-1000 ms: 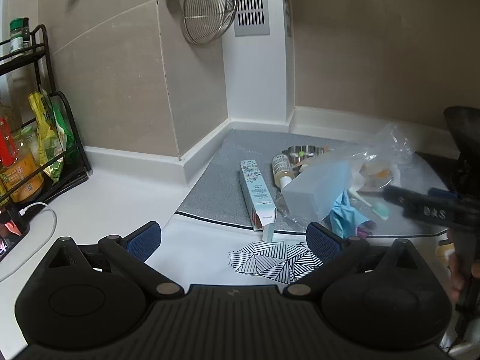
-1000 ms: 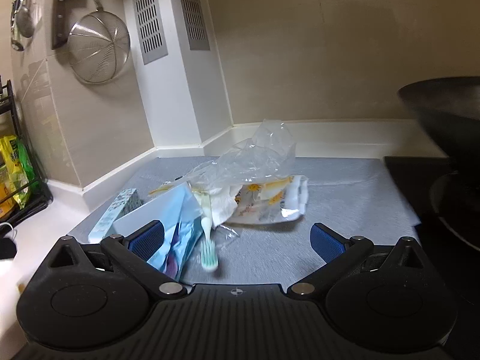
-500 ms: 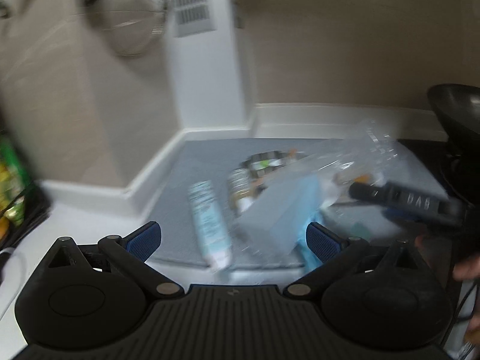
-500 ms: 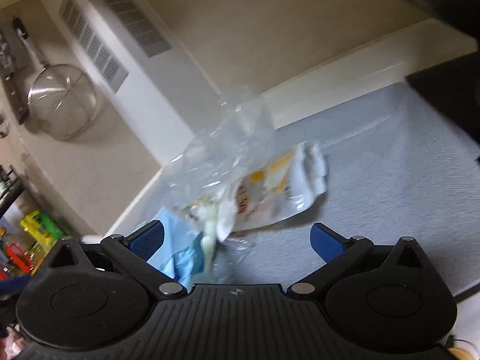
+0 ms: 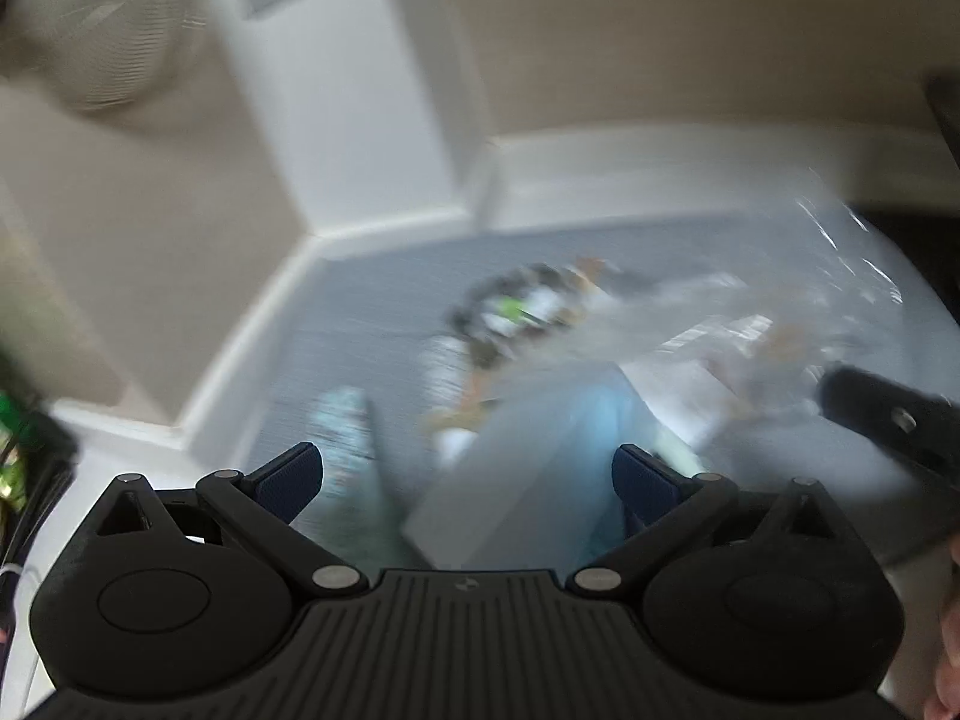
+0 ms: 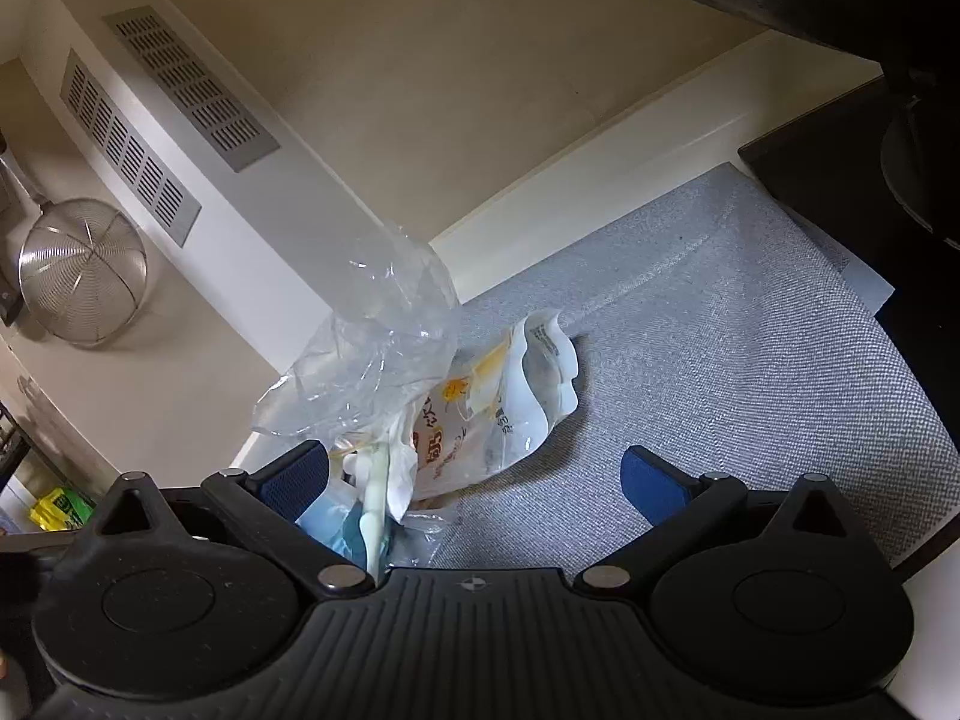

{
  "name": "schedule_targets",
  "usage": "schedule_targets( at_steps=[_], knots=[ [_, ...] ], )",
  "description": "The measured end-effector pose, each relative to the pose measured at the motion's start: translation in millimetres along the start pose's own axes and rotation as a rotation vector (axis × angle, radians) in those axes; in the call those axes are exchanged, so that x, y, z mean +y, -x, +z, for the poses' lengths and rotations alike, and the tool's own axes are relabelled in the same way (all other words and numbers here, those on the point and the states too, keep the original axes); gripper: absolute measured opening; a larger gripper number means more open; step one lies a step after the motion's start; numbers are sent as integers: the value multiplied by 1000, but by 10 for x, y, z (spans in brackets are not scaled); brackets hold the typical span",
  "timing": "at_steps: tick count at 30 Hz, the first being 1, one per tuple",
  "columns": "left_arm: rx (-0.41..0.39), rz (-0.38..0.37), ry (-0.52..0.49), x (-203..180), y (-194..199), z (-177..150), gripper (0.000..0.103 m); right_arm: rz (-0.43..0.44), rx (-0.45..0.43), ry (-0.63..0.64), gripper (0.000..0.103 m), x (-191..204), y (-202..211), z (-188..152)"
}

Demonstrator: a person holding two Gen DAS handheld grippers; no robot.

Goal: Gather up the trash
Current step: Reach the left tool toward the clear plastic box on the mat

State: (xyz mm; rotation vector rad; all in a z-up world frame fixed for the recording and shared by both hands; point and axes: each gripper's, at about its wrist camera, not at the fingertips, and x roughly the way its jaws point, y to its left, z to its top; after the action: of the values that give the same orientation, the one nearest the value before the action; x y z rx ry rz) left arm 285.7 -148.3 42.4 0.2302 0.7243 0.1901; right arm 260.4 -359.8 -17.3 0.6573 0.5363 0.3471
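Observation:
A pile of trash lies on a grey mat (image 6: pixel 720 348). In the right wrist view I see a crumpled clear plastic bag (image 6: pixel 372 348), a white and orange snack wrapper (image 6: pixel 504 396) and a pale toothbrush (image 6: pixel 375 498) over blue paper. My right gripper (image 6: pixel 474 474) is open, just short of the wrapper. The left wrist view is blurred: a pale blue box (image 5: pixel 528 480) lies between the fingers of my open left gripper (image 5: pixel 465 474), with a teal carton (image 5: pixel 345 438) to its left and a small bottle (image 5: pixel 450 360) behind. The right gripper's finger (image 5: pixel 888 420) shows at the right.
A white wall column with vents (image 6: pixel 198 138) stands behind the mat. A metal strainer (image 6: pixel 81 276) hangs on the wall at left. A black stove top and wok (image 6: pixel 900 120) lie to the right. A rack with green packets (image 6: pixel 60 507) is at far left.
My left gripper has moved forward over the pale blue box and is in fast motion. My right gripper has tilted and closed in on the wrapper and bag. Both stay open.

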Motion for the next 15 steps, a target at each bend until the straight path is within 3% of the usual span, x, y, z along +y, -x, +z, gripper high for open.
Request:
schedule_targets(
  at_steps=[6,8,11,15],
  knots=[
    [-30,153,321,849,126,18,103,14,6,-7,103,23,-14,14],
    [-32,105,346,986,162,-19,103,18,13,-5,103,30,-24,10],
    [-48,-10,239,917,280,-65,103,16,17,-10,103,25,-34,9],
    [-55,-71,-54,544,325,-168,103,11,15,-15,103,15,-40,18]
  ],
)
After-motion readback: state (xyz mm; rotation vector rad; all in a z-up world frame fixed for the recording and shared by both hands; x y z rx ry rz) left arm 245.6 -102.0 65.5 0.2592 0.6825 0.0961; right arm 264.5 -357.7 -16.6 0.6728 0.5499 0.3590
